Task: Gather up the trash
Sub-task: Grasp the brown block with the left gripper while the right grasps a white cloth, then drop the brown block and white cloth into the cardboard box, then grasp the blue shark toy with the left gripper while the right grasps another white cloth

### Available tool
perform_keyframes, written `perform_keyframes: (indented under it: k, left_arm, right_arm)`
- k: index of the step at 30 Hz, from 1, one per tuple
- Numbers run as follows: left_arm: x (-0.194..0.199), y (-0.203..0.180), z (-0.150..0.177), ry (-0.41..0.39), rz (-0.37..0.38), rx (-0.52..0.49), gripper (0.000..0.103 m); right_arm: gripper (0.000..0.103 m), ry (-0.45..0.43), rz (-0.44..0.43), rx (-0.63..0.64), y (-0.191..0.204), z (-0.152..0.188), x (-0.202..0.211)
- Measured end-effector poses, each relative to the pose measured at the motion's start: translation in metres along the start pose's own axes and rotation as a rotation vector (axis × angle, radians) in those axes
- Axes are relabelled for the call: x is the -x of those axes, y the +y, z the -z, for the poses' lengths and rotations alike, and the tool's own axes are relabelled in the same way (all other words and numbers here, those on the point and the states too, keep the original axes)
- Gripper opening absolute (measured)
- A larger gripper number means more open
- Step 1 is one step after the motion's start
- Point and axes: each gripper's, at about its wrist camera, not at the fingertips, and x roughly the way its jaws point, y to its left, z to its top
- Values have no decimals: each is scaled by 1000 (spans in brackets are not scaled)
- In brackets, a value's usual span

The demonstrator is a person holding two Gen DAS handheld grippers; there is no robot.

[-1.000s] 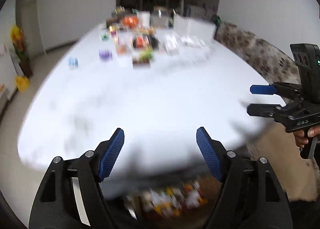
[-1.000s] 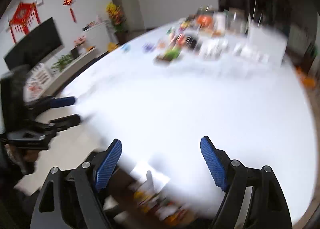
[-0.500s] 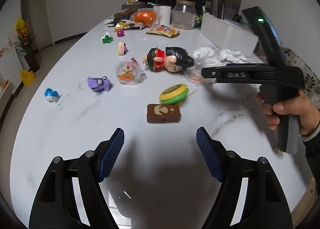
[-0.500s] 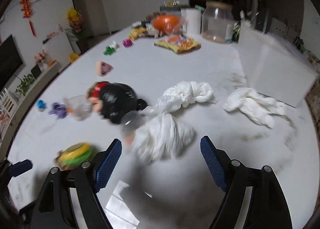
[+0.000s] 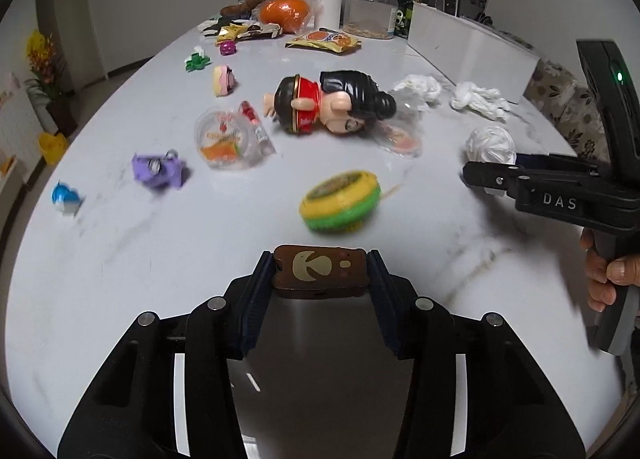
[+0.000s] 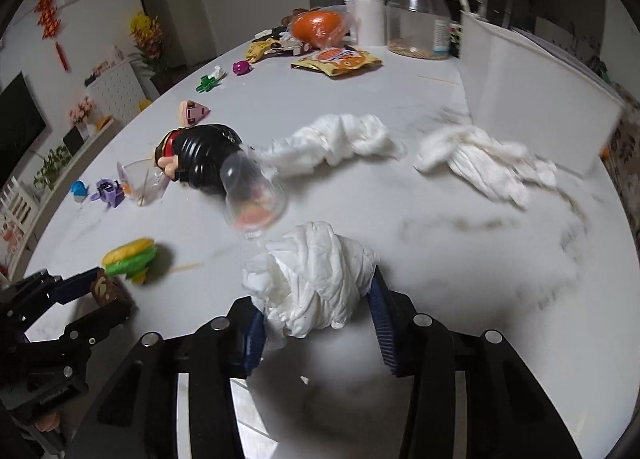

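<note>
While our left gripper (image 5: 320, 273) clamps a brown block (image 5: 320, 270), our right gripper (image 6: 316, 305) squeezes a crumpled white tissue (image 6: 316, 283) near the doll (image 6: 200, 157).

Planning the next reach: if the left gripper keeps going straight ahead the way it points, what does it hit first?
Probably the yellow-green yo-yo, just ahead of the left gripper, slightly right; depth is uncertain.

This is a home, a living room. A big white table (image 6: 460, 227) has toys and snacks on it. A TV (image 6: 16, 135), flowers (image 6: 146, 35) and red wall decorations (image 6: 50, 19) are nearby.
</note>
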Motion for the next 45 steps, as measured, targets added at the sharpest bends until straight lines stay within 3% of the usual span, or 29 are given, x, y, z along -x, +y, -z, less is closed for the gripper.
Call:
perform_keyframes:
  k: [9,14,18,25,28,30,31,35,39,42,45]
  left_arm:
    - [84,-15,65,-69,40,-50,46]
    - [136,-28,110,-98,77,-77,46]
    - [169,-40,153,-112,82,-112,46]
    - [184,-46,227,-15,104,-148,46]
    - [172,-45,250,49,91,-166,47]
    - [162,-43,264,92,89,-176,59]
    - [158,-41,269,103,81,-172,68]
    - [154,-33,273,128,89,-136,70]
    - [165,-22,258,82,78,-119,72]
    - [180,-15,237,13,56,-110,75]
    - [190,2,199,-72,45,-78,80]
  right_arm:
    - [45,-45,-56,-36,7,62,67]
    - [45,-78,-109,17,40,121,132]
    - [45,-53,-164,67,67,173,169]
    - [46,75,-204,151,108,270,195]
    - [55,160,-209,137,115,300,179]
    - [63,203,-197,116,115,315,164]
    - [63,213,-194,112,115,320,160]
    - [64,232,-205,97,117,329,155]
    - [66,190,-211,92,113,314,170]
    - [69,101,-213,94,100,280,191]
    - [77,-2,-132,117,79,232,200]
